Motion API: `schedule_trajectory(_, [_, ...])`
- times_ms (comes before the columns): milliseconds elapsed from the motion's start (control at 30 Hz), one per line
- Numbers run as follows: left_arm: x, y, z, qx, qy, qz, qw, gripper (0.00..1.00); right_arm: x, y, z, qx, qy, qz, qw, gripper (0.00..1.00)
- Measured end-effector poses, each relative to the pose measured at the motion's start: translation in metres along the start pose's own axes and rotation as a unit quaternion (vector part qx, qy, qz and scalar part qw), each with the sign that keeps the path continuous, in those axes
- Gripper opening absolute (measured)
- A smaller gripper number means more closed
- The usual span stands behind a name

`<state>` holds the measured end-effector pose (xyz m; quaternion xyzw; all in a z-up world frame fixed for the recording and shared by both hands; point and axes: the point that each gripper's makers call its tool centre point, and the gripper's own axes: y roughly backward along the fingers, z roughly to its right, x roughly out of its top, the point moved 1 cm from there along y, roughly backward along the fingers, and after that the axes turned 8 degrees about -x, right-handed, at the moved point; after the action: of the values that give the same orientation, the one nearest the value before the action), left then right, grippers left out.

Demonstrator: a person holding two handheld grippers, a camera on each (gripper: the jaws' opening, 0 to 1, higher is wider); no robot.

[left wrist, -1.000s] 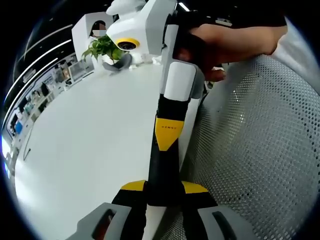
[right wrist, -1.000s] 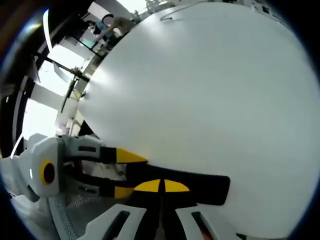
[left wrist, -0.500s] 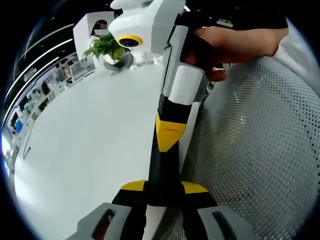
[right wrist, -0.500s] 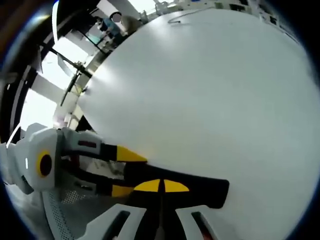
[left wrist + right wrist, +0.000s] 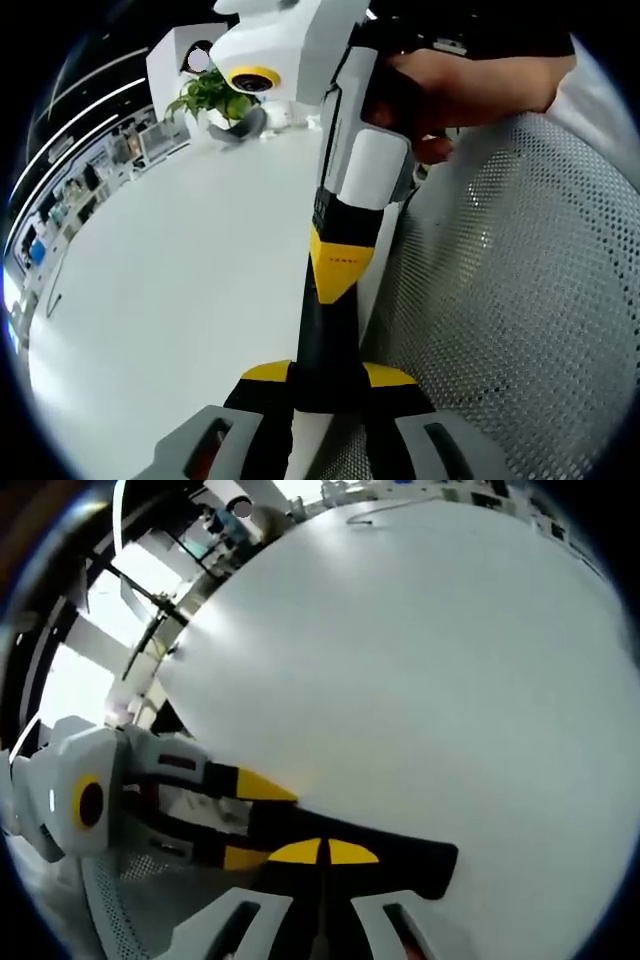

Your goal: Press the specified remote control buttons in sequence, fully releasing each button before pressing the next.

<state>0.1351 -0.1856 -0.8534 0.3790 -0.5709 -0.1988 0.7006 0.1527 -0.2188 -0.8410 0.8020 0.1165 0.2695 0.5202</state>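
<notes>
Remote (image 5: 350, 855) lies black on white tabletop (image 5: 420, 680); both grippers' fingers pinched shut on it, right gripper (image 5: 322, 865), left gripper (image 5: 328, 385). Barely any shift vs 1 s ago, so no press underway yet.

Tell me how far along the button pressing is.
Done: the left hand-held gripper holds the black remote between its jaws. In hand: the shut right hand-held gripper has its tip on the remote. Left: no buttons are discernible, so remaining presses can't be counted.
</notes>
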Motion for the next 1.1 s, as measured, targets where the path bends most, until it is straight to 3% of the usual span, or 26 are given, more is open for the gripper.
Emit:
schedule_trajectory(167, [0.000,0.000,0.000,0.000,0.001,0.001,1.0000,0.25,0.001,-0.001,-0.011,0.028,-0.003,0.000,0.9996,0.00])
schedule_trajectory(300, [0.000,0.000,0.000,0.000,0.001,0.001,1.0000,0.25,-0.002,-0.005,-0.010,0.006,0.031,-0.008,0.9995,0.00])
schedule_trajectory(933, [0.000,-0.001,-0.001,0.000,0.002,0.003,1.0000,0.25,0.001,-0.006,-0.009,0.011,0.002,-0.002,0.9999,0.00])
schedule_trajectory(1100, [0.000,-0.001,0.000,0.001,-0.020,-0.005,0.9998,0.24,0.002,-0.007,-0.008,0.003,0.004,-0.006,1.0000,0.00])
